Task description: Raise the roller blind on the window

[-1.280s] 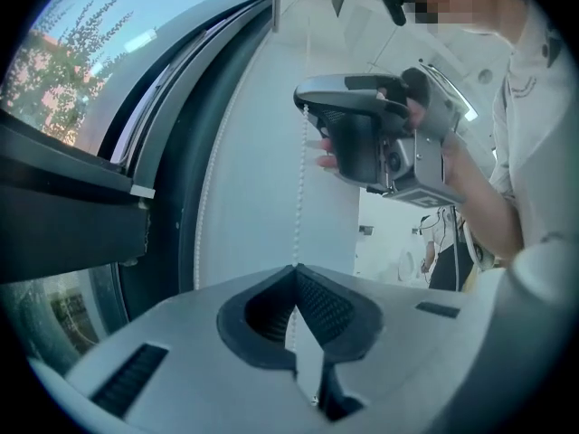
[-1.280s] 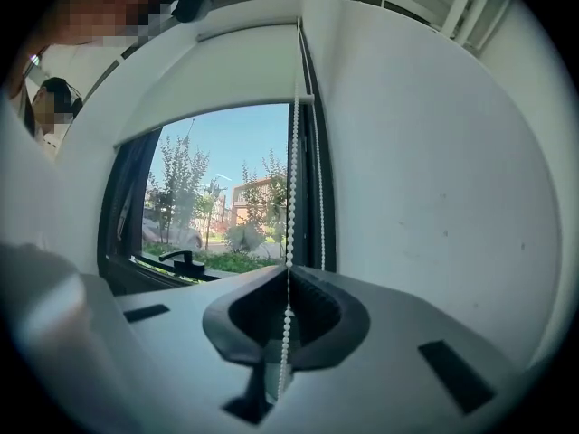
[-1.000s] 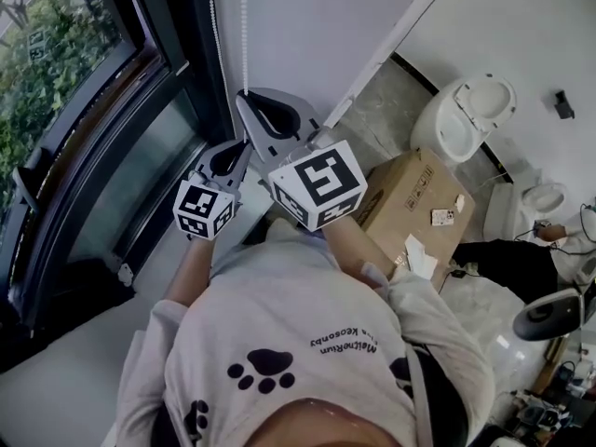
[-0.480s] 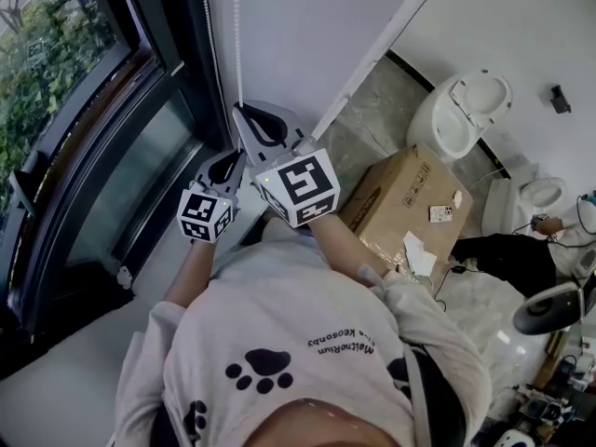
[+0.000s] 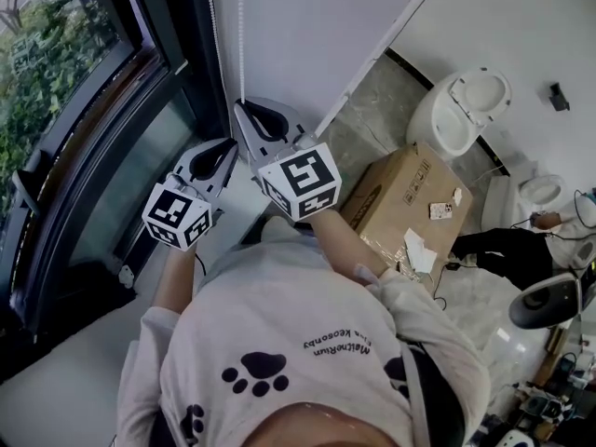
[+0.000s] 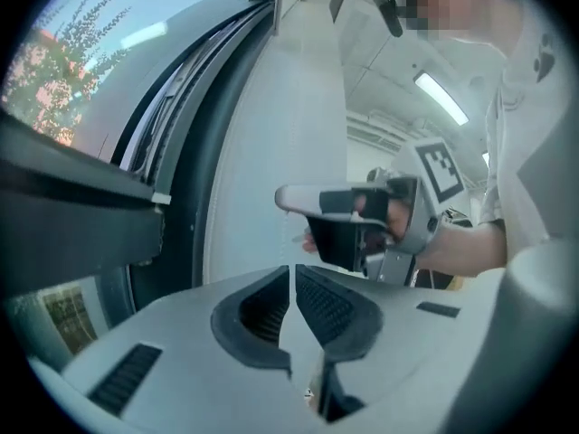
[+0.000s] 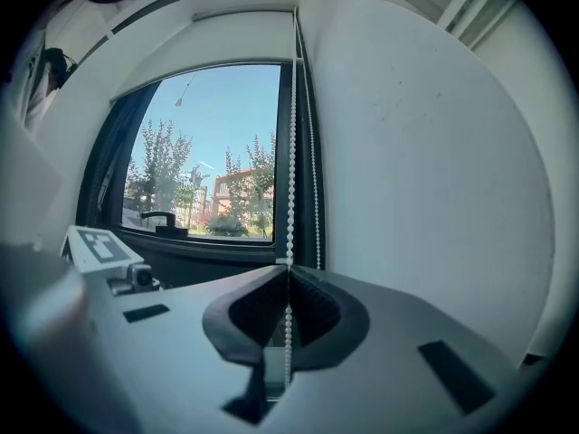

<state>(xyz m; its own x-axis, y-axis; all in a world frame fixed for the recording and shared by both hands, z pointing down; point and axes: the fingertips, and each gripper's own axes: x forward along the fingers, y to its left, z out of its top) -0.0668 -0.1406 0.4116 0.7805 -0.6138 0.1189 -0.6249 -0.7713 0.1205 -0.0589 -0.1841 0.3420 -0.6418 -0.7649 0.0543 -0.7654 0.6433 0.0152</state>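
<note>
A white bead chain (image 5: 242,35) hangs in two strands down the wall beside the dark-framed window (image 5: 65,73). My right gripper (image 5: 240,108) is shut on one strand. In the right gripper view the beads (image 7: 291,152) run down into the closed jaws of the right gripper (image 7: 289,274). My left gripper (image 5: 230,143) sits just left of and below the right one, clear of the chain. In the left gripper view the left gripper (image 6: 292,274) has its jaws together with nothing between them, and the right gripper (image 6: 282,197) shows ahead of it. The glass is uncovered through most of its height.
A cardboard box (image 5: 410,198) lies on the floor to the right, behind my arms. A white toilet (image 5: 470,105) stands beyond it. The white wall (image 5: 307,26) is straight ahead. A window handle (image 7: 167,217) sticks out low on the frame.
My left gripper has drawn away from under the right gripper, to the left in the head view, and no longer sits at the chain. The right gripper has stayed on the chain.
</note>
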